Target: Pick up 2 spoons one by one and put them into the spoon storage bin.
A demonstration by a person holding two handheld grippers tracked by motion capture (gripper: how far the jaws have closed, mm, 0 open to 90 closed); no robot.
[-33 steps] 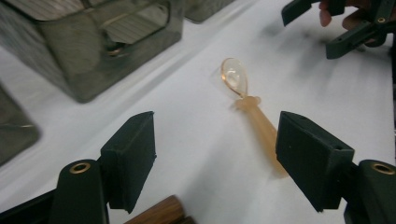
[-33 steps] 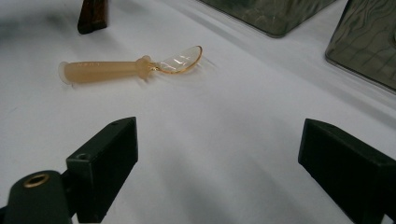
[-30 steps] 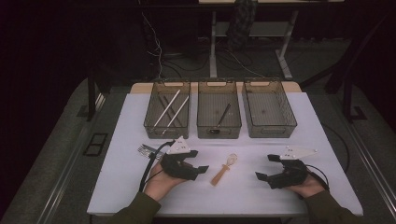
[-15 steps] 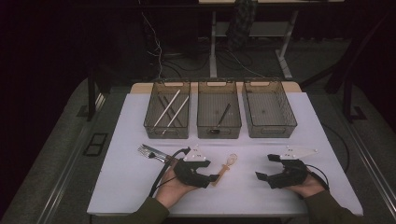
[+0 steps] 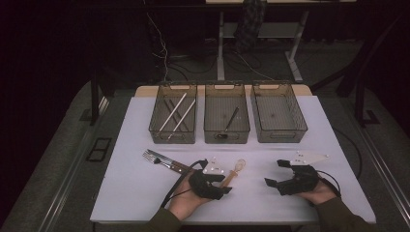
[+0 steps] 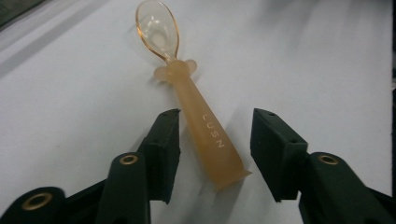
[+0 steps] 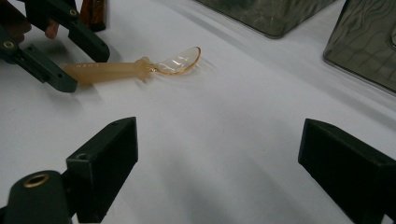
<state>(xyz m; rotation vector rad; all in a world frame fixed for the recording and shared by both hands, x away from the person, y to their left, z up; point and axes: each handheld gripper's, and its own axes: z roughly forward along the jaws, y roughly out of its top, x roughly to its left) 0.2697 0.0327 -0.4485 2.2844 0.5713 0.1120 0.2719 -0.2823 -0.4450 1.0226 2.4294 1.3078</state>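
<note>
An orange translucent spoon (image 5: 233, 173) with a clear bowl lies flat on the white table (image 5: 145, 198), bowl pointing away from me. My left gripper (image 5: 226, 185) is open, and its jaws stand on either side of the handle's thick end without touching it. The left gripper view has the spoon (image 6: 201, 121) running up between the two pads (image 6: 163, 140) of my left gripper (image 6: 215, 119). My right gripper (image 5: 273, 173) rests open farther right, nothing between its jaws. In the right gripper view the spoon (image 7: 126, 69) lies ahead to the left of my right gripper (image 7: 219, 135).
Three smoky plastic bins stand in a row at the back. The left bin (image 5: 171, 137) holds long metal sticks, the middle bin (image 5: 226, 137) holds one dark utensil, and the right bin (image 5: 280, 135) looks empty. A fork (image 5: 157, 158) lies left of my left hand.
My left gripper has moved right across the table to the spoon, and its open jaws now flank the handle. The right gripper has stayed put.
</note>
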